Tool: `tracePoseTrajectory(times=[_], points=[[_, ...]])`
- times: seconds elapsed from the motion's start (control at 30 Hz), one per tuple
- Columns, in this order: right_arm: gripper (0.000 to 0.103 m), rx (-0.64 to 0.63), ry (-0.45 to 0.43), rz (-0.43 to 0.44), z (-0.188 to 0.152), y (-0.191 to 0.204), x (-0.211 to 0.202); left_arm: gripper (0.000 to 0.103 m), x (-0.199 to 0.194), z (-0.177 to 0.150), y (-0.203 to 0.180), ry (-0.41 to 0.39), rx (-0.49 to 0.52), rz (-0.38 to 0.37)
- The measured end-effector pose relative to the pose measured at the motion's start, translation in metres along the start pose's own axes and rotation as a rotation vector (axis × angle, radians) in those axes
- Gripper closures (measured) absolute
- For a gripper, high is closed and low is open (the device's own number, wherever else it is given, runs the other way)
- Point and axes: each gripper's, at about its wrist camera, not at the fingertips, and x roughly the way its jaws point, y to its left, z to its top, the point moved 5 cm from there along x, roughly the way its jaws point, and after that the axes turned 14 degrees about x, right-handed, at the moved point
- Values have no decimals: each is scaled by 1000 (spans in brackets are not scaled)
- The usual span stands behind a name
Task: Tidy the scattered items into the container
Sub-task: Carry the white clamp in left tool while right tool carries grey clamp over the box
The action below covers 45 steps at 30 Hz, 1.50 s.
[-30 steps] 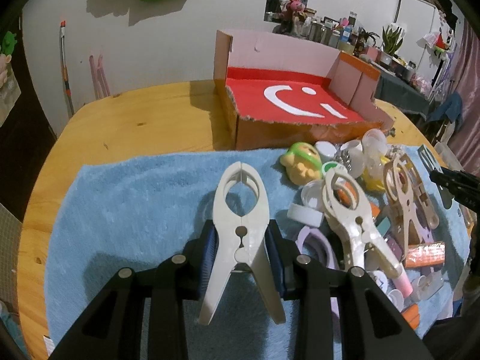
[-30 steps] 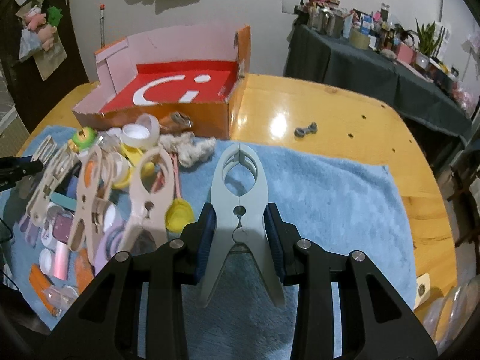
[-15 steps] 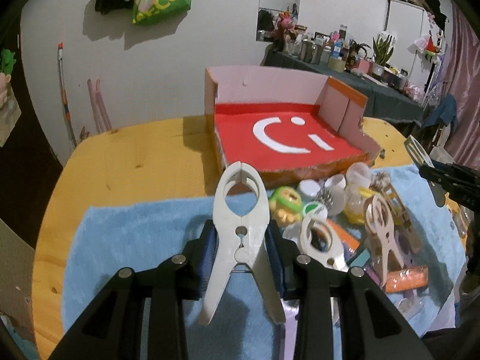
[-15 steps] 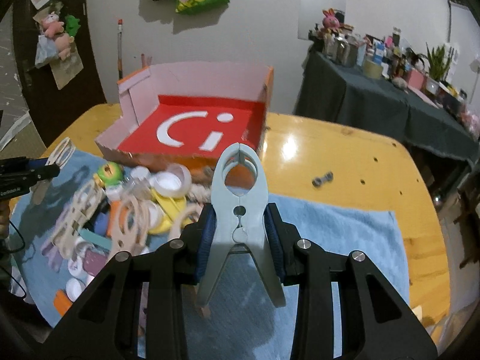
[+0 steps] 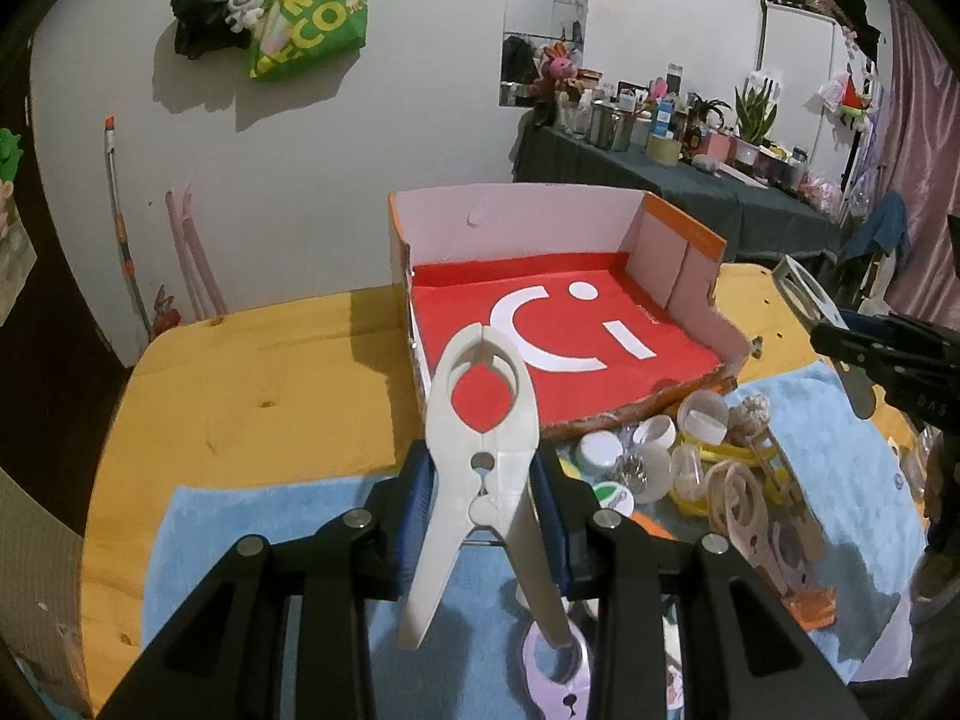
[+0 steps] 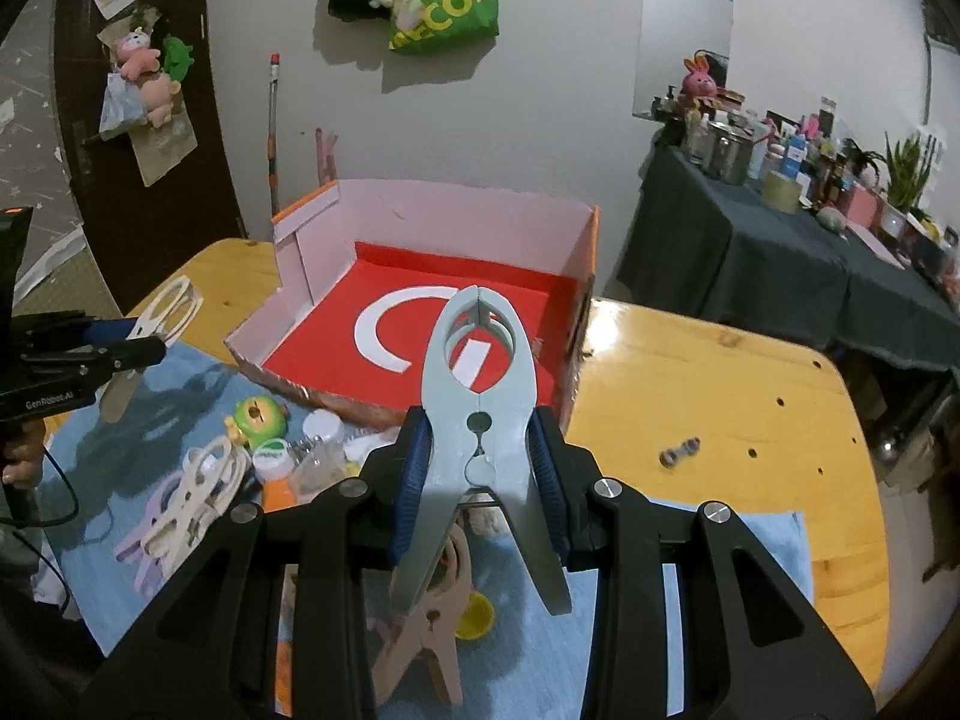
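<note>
My left gripper [image 5: 483, 504] is shut on a cream plastic clip [image 5: 483, 450] and holds it in the air, its tip over the near-left corner of the red cardboard box [image 5: 558, 324]. My right gripper [image 6: 480, 480] is shut on a pale grey-blue clip [image 6: 480, 414], raised in front of the box [image 6: 420, 324]. The box floor shows nothing inside. Each gripper shows in the other's view, the right one [image 5: 840, 342] and the left one [image 6: 138, 348]. Scattered clips, caps and a green toy [image 6: 258, 417] lie on the blue towel [image 5: 252, 546].
The towel [image 6: 672, 648] lies on a round wooden table [image 5: 252, 384]. A small metal part [image 6: 680, 452] lies on the bare wood to the right. A dark-clothed side table with bottles and plants [image 6: 810, 228] stands behind. A green bag [image 5: 309, 6] hangs on the wall.
Both grippers have risen from the towel with their clips and moved forward toward the box. The item pile now lies lower and nearer in both views.
</note>
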Motion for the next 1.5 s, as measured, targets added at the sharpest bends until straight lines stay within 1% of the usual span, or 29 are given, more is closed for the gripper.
tracePoseTrajectory(times=[0.2, 0.47, 0.7, 1.17, 1.5], points=[[71, -12, 3, 14, 11, 8, 7, 68, 4, 14, 0, -5, 8, -4], [70, -23, 14, 33, 22, 20, 21, 68, 12, 24, -1, -4, 17, -11], [70, -29, 37, 42, 29, 26, 36, 68, 22, 35, -4, -2, 29, -23], [70, -5, 85, 49, 48, 19, 77, 68, 57, 68, -20, 10, 58, -67], [70, -5, 113, 43, 54, 20, 95, 68, 78, 74, -20, 32, 54, -79]])
